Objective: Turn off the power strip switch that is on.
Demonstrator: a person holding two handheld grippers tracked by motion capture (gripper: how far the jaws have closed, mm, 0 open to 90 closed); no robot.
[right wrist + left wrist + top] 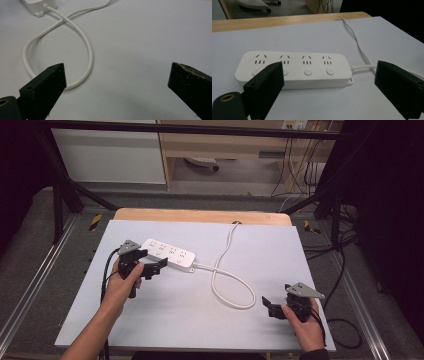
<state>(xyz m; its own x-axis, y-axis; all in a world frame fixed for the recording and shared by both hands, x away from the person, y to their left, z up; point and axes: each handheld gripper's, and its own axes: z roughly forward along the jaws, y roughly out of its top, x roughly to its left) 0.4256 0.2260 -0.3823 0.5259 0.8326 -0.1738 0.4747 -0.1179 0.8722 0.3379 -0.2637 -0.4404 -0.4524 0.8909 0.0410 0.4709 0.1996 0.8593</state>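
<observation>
Left gripper (156, 266) in my left hand (123, 282), jaws spread just beside the power strip (169, 253), right gripper (269, 306) spread near-right by the looped cord (231, 285), white table (175, 320), grey floor beyond, strip (294, 68) between my left jaws, cord loop (75, 37) ahead of my right jaws.

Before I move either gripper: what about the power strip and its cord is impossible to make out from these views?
- Cord: high view, its far end passes over the table's back edge; plug unseen.
- Power strip: left gripper view, the near jaw covers part of the second switch; the left gripper overlaps its near edge in the high view.
- Right gripper view: strip cut by the top edge.
- Switch states: too small to tell.
</observation>
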